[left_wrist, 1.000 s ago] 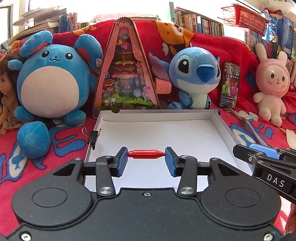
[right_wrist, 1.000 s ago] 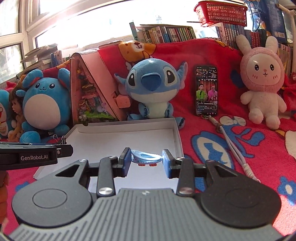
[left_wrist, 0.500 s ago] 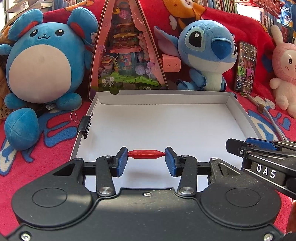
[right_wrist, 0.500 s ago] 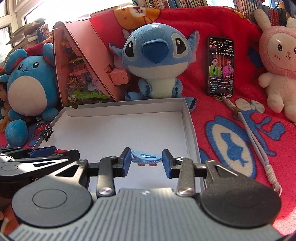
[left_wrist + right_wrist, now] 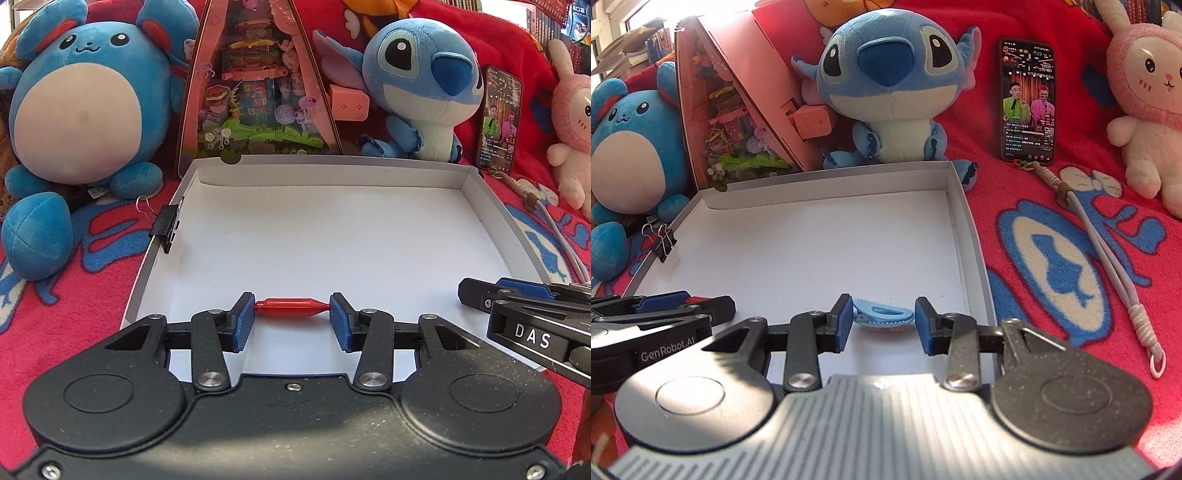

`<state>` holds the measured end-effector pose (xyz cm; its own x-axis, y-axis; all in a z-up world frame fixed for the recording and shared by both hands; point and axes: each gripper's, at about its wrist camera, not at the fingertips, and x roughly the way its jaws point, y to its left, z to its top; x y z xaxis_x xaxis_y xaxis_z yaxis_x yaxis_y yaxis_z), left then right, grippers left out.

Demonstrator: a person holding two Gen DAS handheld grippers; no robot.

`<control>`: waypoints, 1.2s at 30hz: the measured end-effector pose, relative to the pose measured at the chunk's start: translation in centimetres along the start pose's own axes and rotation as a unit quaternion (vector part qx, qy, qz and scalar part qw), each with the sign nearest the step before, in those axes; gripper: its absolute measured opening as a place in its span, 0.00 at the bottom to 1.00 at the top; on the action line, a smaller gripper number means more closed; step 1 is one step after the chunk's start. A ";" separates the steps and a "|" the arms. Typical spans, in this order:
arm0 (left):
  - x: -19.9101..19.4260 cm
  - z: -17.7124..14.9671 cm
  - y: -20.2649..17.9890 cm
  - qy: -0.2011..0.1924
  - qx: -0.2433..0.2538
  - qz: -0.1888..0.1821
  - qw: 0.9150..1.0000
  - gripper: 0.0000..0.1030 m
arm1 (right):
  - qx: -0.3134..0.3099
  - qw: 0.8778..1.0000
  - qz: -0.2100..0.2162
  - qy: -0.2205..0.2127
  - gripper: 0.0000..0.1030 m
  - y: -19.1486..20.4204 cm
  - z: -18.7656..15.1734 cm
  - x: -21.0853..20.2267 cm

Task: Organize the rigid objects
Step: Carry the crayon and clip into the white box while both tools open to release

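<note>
Nearest, the left gripper (image 5: 292,320) pinched a small red capsule-shaped piece (image 5: 291,307) end to end between its blue pads, low over the near part of the white cardboard tray (image 5: 491,206). The right gripper (image 5: 883,320) likewise clamped a light-blue clip (image 5: 882,314) by its two ends above the tray's near right corner. Both grips caught only the tips, so either piece might have pivoted or shot out sideways on release, and the clip, close to the tray's right wall, could have landed on the red blanket (image 5: 1052,332). Farther on, a black binder clip (image 5: 167,228) sat on the left wall. Only the right view showed the phone's (image 5: 1027,99) whole lanyard (image 5: 1108,258); only the left showed the red piece clearly.
</note>
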<state>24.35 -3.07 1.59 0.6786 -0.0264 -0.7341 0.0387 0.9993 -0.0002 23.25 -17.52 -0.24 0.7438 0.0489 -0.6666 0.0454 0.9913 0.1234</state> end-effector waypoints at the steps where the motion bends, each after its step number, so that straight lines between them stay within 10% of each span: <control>1: 0.0 0.0 -0.1 0.000 0.001 0.000 1.000 0.41 | 0.000 1.000 0.001 -0.001 0.41 0.0 0.0 0.0; 11: -0.3 -0.2 -0.5 -0.014 0.010 -0.004 1.000 0.42 | -0.004 1.000 0.005 -0.002 0.44 -0.1 -0.2 0.0; 19: -3.1 -0.2 -0.5 -0.049 0.015 -0.013 0.999 0.74 | -0.009 0.999 0.018 -0.035 0.64 -0.1 -0.4 -2.2; 36: -10.2 -4.4 1.2 -0.089 0.034 -0.051 0.994 0.85 | -0.055 0.993 0.038 -0.099 0.87 -0.4 -4.4 -9.2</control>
<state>14.29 -1.48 6.09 0.7875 -0.1388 -0.6005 0.1602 0.9869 -0.0180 13.46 -17.81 2.58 0.8598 0.1101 -0.4986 -0.0811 0.9935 0.0797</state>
